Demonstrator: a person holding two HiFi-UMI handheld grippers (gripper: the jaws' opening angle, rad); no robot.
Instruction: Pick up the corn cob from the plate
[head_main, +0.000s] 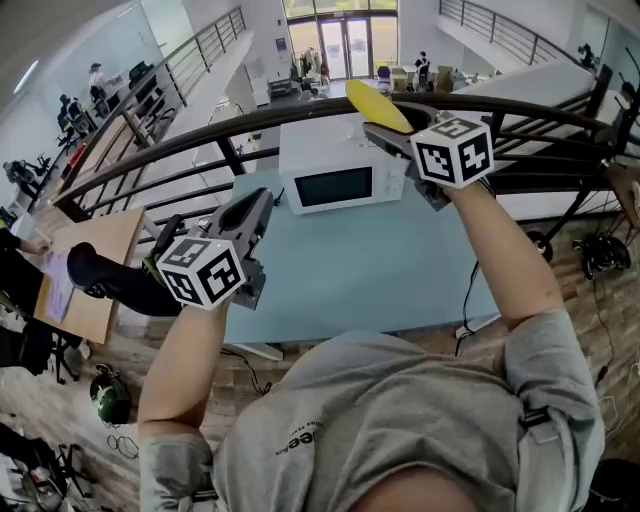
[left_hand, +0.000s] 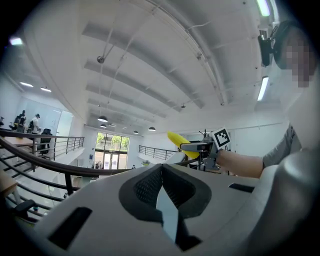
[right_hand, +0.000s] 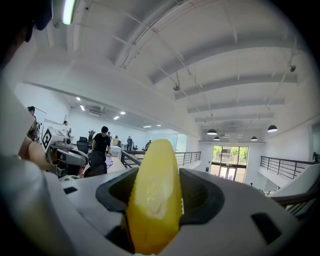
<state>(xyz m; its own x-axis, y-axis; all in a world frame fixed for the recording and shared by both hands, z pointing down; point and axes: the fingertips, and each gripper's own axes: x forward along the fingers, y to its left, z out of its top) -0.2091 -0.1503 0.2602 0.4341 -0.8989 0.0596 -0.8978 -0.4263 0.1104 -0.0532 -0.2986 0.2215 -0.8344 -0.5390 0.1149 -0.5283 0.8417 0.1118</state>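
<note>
The yellow corn cob (head_main: 378, 105) is held in the air, with my right gripper (head_main: 388, 128) shut on it, above the far side of the light blue table (head_main: 400, 270). In the right gripper view the cob (right_hand: 152, 200) stands between the two dark pads and sticks out past them. The left gripper view shows the cob (left_hand: 181, 143) off to the right in the other gripper (left_hand: 194, 148). My left gripper (head_main: 262, 205) hangs lower at the left, its jaws together with nothing in them (left_hand: 161, 172). No plate shows in any view.
A white microwave (head_main: 335, 165) stands at the table's far edge, just under and left of the cob. A dark curved railing (head_main: 230, 125) runs behind the table. A wooden desk (head_main: 95, 265) and a person's sleeve lie at the left. Cables trail on the floor at the right.
</note>
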